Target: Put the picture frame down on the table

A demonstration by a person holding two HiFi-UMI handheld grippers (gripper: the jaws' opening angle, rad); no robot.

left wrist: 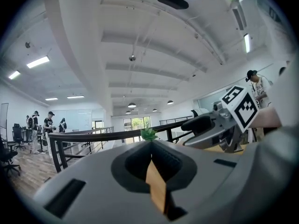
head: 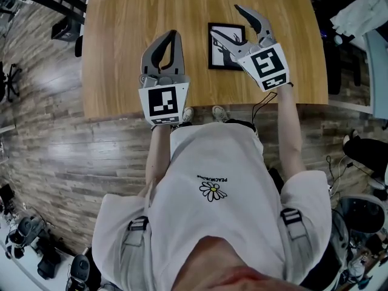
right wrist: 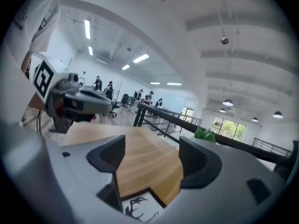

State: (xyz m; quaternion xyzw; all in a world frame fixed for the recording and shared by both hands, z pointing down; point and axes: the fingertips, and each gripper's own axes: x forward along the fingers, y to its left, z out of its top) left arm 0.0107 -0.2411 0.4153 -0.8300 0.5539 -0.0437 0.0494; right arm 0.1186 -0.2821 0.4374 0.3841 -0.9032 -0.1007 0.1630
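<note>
The picture frame (head: 226, 47) is black, with a white print of a deer, and lies flat on the wooden table (head: 121, 29), right of the middle. My right gripper (head: 225, 21) hovers over it, open, with nothing between its fingers. In the right gripper view the frame's corner (right wrist: 140, 210) shows low between the spread jaws of the right gripper (right wrist: 152, 161). My left gripper (head: 175, 35) is to the frame's left over bare wood, shut and empty. In the left gripper view the left gripper (left wrist: 150, 143) has its jaws closed tip to tip.
The table's near edge (head: 200, 109) runs just in front of the person's body. A black railing (right wrist: 187, 122) lies beyond the table's far side. Wood-plank floor (head: 42, 132) and office chairs (head: 9, 80) surround it. People (left wrist: 46, 125) stand far off.
</note>
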